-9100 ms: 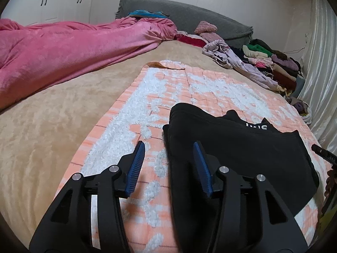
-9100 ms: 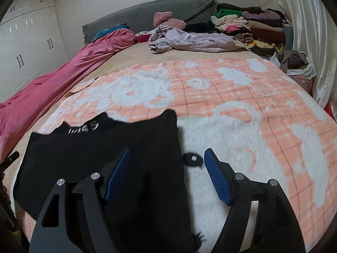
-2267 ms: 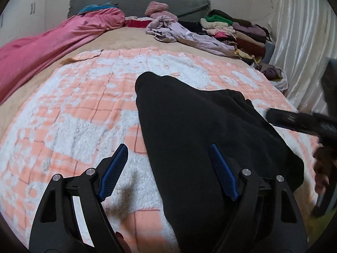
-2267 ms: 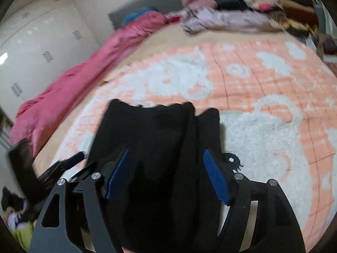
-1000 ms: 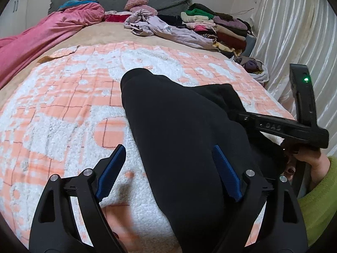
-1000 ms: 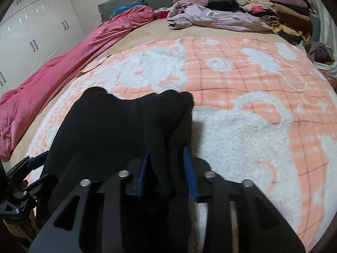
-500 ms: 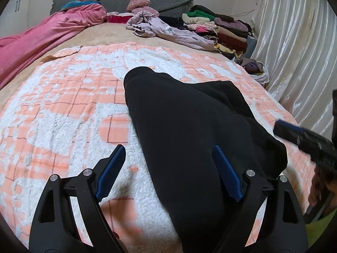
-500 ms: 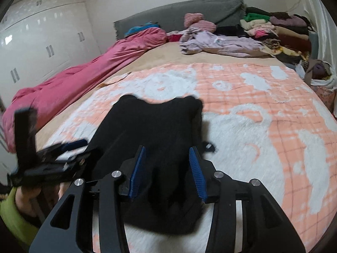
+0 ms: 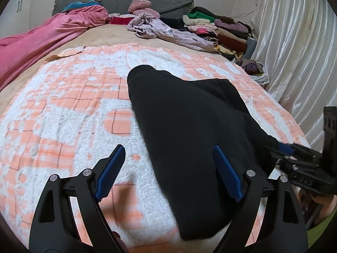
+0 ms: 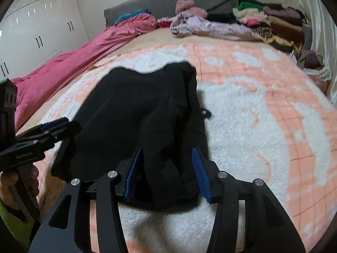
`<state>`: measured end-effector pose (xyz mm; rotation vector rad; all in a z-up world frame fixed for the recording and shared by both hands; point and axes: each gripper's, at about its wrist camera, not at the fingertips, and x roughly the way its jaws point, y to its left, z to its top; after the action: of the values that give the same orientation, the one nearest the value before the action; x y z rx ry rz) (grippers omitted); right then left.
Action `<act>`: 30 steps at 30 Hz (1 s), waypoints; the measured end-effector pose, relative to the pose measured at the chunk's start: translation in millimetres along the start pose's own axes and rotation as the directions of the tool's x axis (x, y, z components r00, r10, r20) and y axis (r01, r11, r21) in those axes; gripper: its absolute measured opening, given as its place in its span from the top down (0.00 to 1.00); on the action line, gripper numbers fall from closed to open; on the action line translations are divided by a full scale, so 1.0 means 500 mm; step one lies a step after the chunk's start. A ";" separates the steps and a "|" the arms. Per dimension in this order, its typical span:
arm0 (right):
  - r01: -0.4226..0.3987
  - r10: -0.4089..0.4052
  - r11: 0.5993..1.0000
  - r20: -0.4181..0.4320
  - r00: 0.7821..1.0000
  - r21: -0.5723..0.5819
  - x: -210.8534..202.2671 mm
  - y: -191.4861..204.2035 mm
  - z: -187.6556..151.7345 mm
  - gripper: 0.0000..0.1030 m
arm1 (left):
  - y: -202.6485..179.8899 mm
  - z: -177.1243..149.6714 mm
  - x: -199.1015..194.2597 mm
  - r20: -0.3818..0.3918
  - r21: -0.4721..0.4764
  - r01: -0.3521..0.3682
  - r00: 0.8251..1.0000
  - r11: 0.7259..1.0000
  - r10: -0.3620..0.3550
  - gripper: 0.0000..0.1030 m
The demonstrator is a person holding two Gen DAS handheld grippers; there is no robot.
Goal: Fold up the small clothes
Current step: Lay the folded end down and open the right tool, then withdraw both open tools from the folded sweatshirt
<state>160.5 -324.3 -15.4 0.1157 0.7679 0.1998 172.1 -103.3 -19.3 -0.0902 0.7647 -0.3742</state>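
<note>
Midway through folding: black garment [image 9: 189, 130] lies doubled on the bed's checked blanket [image 9: 63, 113]. Left tool [image 9: 168, 172] spread wide, holding nothing; right tool [image 10: 166, 170] half-parted, seemingly straddling bunched cloth. Next: pinch hem at 6 o'clock, fold toward 12.

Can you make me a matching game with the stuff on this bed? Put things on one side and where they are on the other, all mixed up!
Things:
1. folded black fleece garment
2. long pink velvet quilt
3. stack of folded colourful clothes
4. crumpled lilac garment

Places:
A. along the bed's left side
B. far right corner, by the white curtain
C. near the grey headboard, beside the stack
D. on the orange and white fluffy blanket, up close

Pairs: 1-D, 2-A, 3-B, 4-C
</note>
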 end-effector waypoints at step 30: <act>0.095 -0.094 0.995 0.027 0.995 -0.014 -0.144 0.086 -0.135 0.05 | -0.008 -0.139 -0.190 0.024 0.010 -0.077 0.997 0.997 0.077 0.09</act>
<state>56.9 -296.3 -7.6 0.0670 0.7437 0.1143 60.5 -68.7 -5.9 -0.0542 0.7403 -0.3035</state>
